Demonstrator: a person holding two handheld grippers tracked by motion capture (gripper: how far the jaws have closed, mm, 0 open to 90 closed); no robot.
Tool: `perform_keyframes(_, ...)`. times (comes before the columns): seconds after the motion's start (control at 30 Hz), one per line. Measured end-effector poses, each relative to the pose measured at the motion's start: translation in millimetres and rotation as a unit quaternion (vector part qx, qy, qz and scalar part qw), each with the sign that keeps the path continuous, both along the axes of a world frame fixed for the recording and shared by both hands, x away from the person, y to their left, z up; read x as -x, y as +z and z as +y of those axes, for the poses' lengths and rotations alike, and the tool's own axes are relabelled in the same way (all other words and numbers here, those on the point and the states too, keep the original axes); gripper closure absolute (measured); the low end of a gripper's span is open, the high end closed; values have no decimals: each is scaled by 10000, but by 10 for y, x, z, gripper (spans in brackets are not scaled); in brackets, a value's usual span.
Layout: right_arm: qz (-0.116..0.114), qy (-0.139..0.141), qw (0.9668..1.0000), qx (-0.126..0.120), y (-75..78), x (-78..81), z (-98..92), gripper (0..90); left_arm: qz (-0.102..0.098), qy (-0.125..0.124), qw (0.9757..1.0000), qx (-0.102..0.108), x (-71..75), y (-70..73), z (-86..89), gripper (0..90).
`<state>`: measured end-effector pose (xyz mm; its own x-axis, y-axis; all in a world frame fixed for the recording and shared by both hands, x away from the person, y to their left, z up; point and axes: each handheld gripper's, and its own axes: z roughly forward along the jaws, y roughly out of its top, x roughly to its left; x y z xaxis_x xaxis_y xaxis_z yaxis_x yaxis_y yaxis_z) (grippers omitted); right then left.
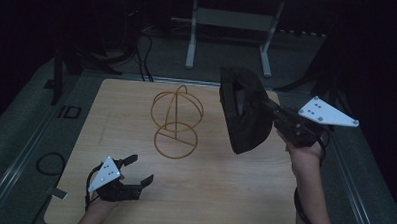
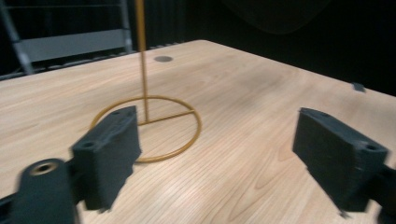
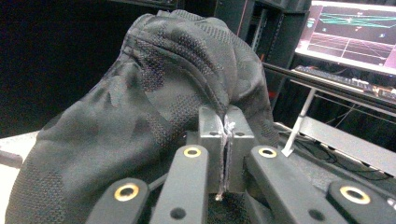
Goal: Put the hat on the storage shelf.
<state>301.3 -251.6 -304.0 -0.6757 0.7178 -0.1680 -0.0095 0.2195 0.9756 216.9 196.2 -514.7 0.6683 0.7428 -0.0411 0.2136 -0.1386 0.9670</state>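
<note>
Dim room, surroundings nearly black in high view; hard to read anything beyond table [image 1: 233, 193] edges. Top of wire stand [image 1: 176, 122] cut off in left gripper view, w/ just thin upright rod and base ring [image 2: 148, 128] on the wood. Dark cap [image 1: 244, 111] mostly a black mass from above, fabric detail lost; crown fills much of right gripper view [image 3: 154, 112], camo-like weave visible there, brim not made out. Lower edge of cap hidden behind the jaws in that view. Monitor [image 3: 355, 35] at upper right, cropped by frame edge.

Right gripper [image 1: 272, 114]: jaws pressed tight together, pinching a thin edge of cap fabric betw. pads, seam of cloth seen at [image 3: 226, 154]. Cap held up in air above table's right half, just right of wire stand, not touching it as far as can be told. Hand [image 1: 305, 151] behind, forearm in from bottom right.

Left gripper [image 1: 137, 170]: low over near-left part of table, jaws spread wide, nothing betw. them, bare wood in the gap [image 2: 219, 154]. Pads not touching anything. Pointed toward stand's base ring, well short of it.

Stand upright at table centre: round wire head shape on top, flat ring below, empty.
</note>
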Motion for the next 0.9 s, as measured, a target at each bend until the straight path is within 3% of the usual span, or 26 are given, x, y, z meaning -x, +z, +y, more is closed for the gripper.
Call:
perform_keyframes(0.03,5,-29,10000,17,21,-50,34,885,36,66,9999,-88,27,-55,-17,59)
perform_keyframes(0.17,71,-39,10000,-3,47,-150,100,885,155,10,9998,-92,79,-132,-58,28)
perform_keyframes(0.37,152,-27,9999,10,68,-295,282,885,40,145,9999,-11,139,-196,-58,28)
perform_keyframes(0.67,423,173,9985,295,-59,-501,735,885,-11,279,9996,47,112,-250,10,29)
perform_keyframes(0.9,596,432,9960,500,-157,-573,1063,885,-93,299,9995,21,112,-255,32,29)
